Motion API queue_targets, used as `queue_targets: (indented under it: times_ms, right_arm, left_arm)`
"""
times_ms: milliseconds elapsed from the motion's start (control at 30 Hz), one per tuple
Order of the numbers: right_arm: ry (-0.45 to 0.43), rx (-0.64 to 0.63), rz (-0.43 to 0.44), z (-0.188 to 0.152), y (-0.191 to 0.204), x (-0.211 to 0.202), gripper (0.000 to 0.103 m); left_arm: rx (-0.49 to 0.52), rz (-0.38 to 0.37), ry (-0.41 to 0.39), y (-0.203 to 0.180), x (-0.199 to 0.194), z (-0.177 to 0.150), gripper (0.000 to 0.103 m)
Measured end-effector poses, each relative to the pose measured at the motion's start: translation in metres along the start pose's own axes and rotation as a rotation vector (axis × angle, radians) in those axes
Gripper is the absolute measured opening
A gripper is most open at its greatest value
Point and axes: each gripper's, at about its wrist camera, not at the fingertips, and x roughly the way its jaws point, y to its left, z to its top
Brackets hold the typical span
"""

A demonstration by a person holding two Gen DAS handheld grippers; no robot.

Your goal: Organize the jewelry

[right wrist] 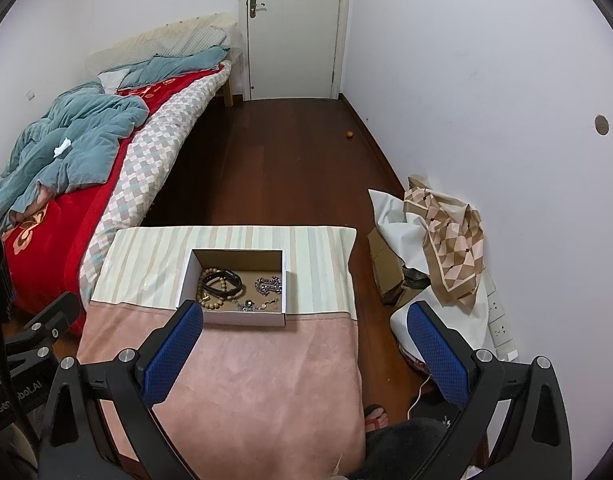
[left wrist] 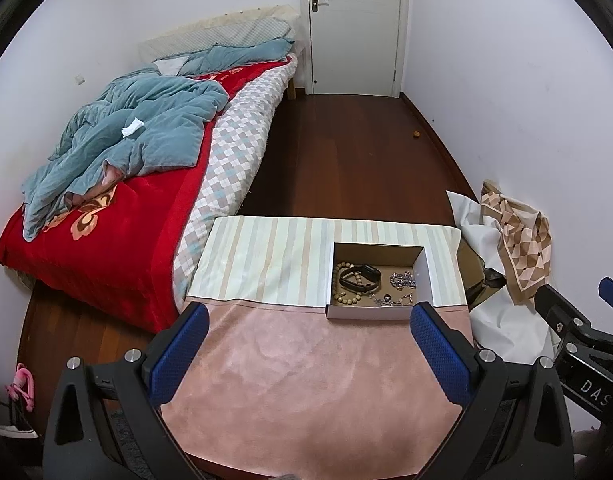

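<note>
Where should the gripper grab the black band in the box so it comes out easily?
Best guess: grip the black band from straight above, on its raised loop edge toward the middle of the box. It lies on top of the wooden bead bracelet, and the box walls block any sideways approach. A pinch across the strap should lift it clear of the beads. Both grippers are open and back from the box.

Box (right wrist: 242, 318): white card outside, matt brown inside. Beads (right wrist: 210, 299) wooden, strap (right wrist: 222, 282) black leather-like, chain (right wrist: 269, 285) shiny metal. Cloth (right wrist: 246, 380) pink, suede-like matt; far part striped. Floor (right wrist: 290, 168) glossy dark wood. Pads (right wrist: 436, 354) blue, textured.
</note>
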Motion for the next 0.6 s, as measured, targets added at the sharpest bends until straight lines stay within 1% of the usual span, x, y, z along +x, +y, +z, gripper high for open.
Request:
queue_targets:
  times_ms: [200,600]
  right_arm:
    - [0.01,-0.004,0.0,-0.0028,0.0011,0.0005,0.103]
    - [0.004,0.001,0.005,-0.0037,-0.0012,-0.0017,0.103]
  left_arm:
    - [-0.001,-0.003,0.0,-0.0008,-0.0026,-0.0017,0.103]
    - [-0.001,-0.007,-0.002,0.0003,-0.0035,-0.0035,0.103]
